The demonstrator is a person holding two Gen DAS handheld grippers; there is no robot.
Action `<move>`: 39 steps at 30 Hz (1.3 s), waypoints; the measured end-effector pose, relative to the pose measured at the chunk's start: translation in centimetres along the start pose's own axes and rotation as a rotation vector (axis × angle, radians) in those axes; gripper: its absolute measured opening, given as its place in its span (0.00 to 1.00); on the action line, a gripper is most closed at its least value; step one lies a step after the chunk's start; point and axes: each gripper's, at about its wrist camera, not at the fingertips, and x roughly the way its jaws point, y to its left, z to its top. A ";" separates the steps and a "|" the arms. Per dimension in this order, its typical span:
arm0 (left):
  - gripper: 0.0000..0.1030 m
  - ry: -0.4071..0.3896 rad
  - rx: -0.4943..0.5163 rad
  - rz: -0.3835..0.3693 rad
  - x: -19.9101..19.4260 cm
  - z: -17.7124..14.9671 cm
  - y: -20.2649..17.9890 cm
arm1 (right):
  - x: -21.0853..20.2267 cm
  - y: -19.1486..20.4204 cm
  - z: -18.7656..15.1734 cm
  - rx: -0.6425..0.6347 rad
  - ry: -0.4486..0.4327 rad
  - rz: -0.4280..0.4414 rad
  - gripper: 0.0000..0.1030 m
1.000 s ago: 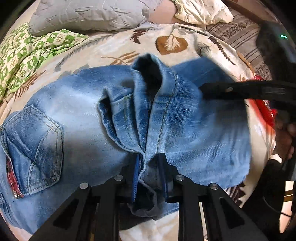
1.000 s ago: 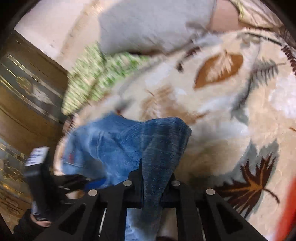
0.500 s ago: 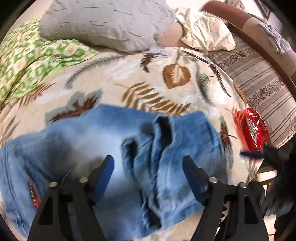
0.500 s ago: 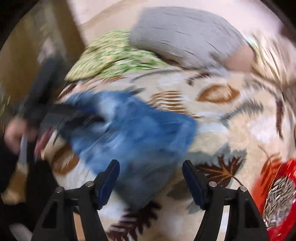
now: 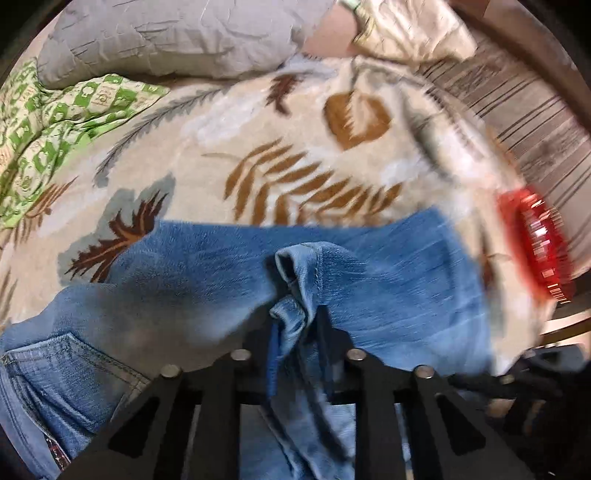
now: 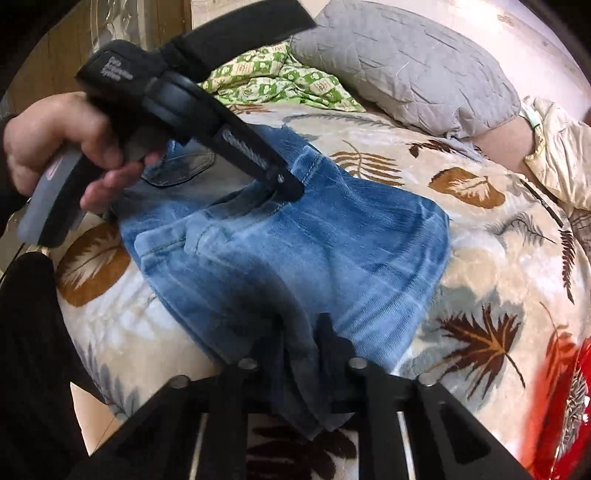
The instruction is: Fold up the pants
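Note:
Blue jeans [image 5: 192, 280] lie folded on a leaf-patterned blanket [image 5: 295, 147], with a back pocket [image 5: 62, 384] at the lower left. My left gripper [image 5: 297, 350] is shut on a bunched fold of the jeans near their near edge. In the right wrist view the jeans [image 6: 332, 243] lie across the blanket [image 6: 480, 277], and my right gripper [image 6: 301, 350] is shut on their near edge. The left gripper [image 6: 284, 186] shows there too, held by a hand [image 6: 55, 136], its tip on the denim at the far side.
A grey pillow [image 5: 177, 33] and a green checked cloth [image 5: 55, 122] lie at the back left. A red dish [image 5: 535, 240] sits at the right blanket edge, also in the right wrist view [image 6: 569, 406]. A striped sofa [image 5: 535, 110] is behind.
Both grippers were shut on the jeans, opened half a second ago, and have now shut again on new folds. The jeans lie folded shorter than before.

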 end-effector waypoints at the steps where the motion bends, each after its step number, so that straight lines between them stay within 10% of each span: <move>1: 0.12 -0.042 -0.017 -0.058 -1.3 0.2 0.2 | -0.3 0.1 -0.2 -0.013 -0.010 0.009 0.14; 3: 0.12 -0.095 -0.048 -0.123 -2.9 0.5 0.7 | -1.0 0.3 -0.7 -0.050 -0.029 0.018 0.14; 8: 0.20 0.064 -0.016 0.066 1.3 -0.6 1.1 | -0.5 1.0 -0.8 -0.092 -0.011 0.014 0.14; 12: 0.30 0.042 0.003 0.094 1.7 -1.2 1.1 | -0.2 1.6 -0.8 -0.106 -0.002 -0.021 0.15; 16: 0.78 0.047 0.008 0.100 0.7 -1.7 0.7 | -0.3 1.6 -0.7 -0.092 0.005 -0.039 0.18; 18: 0.82 -0.009 0.000 0.177 -0.7 -2.1 0.7 | -0.8 1.7 -0.6 -0.073 0.012 -0.052 0.24; 20: 0.83 -0.048 -0.043 0.219 -2.0 -2.6 1.3 | -1.5 1.7 -0.4 -0.042 0.011 -0.052 0.75; 22: 0.86 -0.080 -0.093 0.226 -3.4 -3.2 2.1 | -3.0 1.8 -0.4 -0.009 -0.037 -0.080 0.91; 39: 1.00 -0.158 -0.212 0.440 -16.3 -12.9 10.4 | -5.3 2.2 3.0 0.119 -0.095 -0.109 0.91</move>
